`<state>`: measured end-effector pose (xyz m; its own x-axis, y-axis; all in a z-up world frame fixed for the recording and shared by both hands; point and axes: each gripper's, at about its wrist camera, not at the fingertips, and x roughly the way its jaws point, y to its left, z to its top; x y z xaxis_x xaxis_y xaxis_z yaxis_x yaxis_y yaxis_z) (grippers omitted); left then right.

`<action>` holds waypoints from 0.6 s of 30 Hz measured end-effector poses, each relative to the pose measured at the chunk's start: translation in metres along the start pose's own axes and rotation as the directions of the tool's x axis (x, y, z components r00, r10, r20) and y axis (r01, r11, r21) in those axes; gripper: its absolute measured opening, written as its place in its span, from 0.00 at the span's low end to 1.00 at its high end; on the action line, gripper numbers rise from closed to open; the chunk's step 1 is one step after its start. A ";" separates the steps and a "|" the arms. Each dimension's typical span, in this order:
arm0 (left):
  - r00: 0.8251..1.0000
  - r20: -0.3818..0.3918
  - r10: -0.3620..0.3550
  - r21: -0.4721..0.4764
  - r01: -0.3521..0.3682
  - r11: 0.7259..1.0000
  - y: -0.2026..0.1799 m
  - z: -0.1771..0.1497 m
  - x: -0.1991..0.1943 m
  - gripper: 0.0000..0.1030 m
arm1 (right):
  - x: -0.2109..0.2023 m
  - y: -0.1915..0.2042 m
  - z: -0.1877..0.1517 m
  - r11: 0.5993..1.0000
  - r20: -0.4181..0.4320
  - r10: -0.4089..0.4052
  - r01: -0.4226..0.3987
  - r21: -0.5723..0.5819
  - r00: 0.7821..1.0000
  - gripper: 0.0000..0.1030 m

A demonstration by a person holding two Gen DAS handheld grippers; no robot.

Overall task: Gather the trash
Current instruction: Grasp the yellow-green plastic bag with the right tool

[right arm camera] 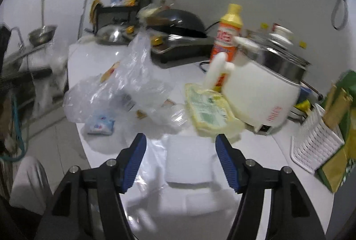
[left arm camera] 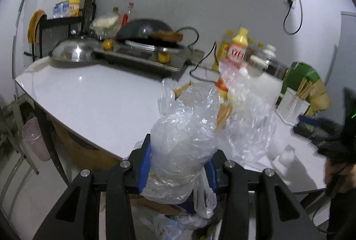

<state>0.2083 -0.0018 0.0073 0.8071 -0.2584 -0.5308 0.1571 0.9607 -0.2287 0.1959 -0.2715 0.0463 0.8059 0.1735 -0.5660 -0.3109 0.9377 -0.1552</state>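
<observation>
White table (right arm camera: 255,164) carries everything, cluttered along the back and right.

Largest on it: white electric cooker (right arm camera: 262,93) with steel rim and lid, at right in the right wrist view, its pale handle jutting toward the middle. Behind, a dark wok (left arm camera: 144,28) sits on a flat hob; a domed steel lid (left arm camera: 73,51) lies to its left.

Trash: crumpled clear plastic bags (right arm camera: 118,88) heaped at the table's left-middle, a small blue-and-white packet (right arm camera: 100,125) at their near edge. A yellowish wrapped pack (right arm camera: 211,113) lies just beside the cooker's base. A flat white foam piece (right arm camera: 189,160) lies on the table nearest the right gripper.

Orange-and-yellow bottle (right arm camera: 227,33) stands upright behind the cooker handle. White slotted basket (right arm camera: 316,146) with chopsticks at far right.

Left gripper (left arm camera: 178,171): blue pads clenched on a bunched clear bag (left arm camera: 184,140), held over the table's near edge.

Right gripper (right arm camera: 181,164): jaws spread wide, nothing pressed between them; the foam piece shows in the gap.
</observation>
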 end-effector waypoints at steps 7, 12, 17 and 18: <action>0.999 0.031 0.033 0.000 -0.033 0.999 -0.003 0.003 -0.014 0.40 | -0.017 0.027 0.029 0.995 0.089 -0.015 0.024 -0.101 0.996 0.61; 0.998 0.035 0.060 0.010 -0.061 0.998 -0.001 0.002 -0.026 0.40 | 0.047 -0.010 0.021 0.996 -0.026 -0.084 0.083 -0.038 0.996 0.61; 0.995 0.025 0.094 0.000 -0.094 0.996 0.007 -0.005 -0.034 0.40 | 0.096 -0.025 0.008 0.989 -0.076 -0.146 0.143 -0.034 0.986 0.61; 0.995 0.021 0.098 -0.004 -0.098 0.995 0.008 -0.006 -0.034 0.40 | 0.099 -0.027 0.009 0.989 -0.083 -0.145 0.144 -0.025 0.986 0.56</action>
<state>0.1788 0.0144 0.0183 0.8302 -0.1611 -0.5336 0.0753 0.9810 -0.1790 0.2890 -0.2774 0.0014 0.7980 0.0101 -0.6026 -0.2043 0.9452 -0.2547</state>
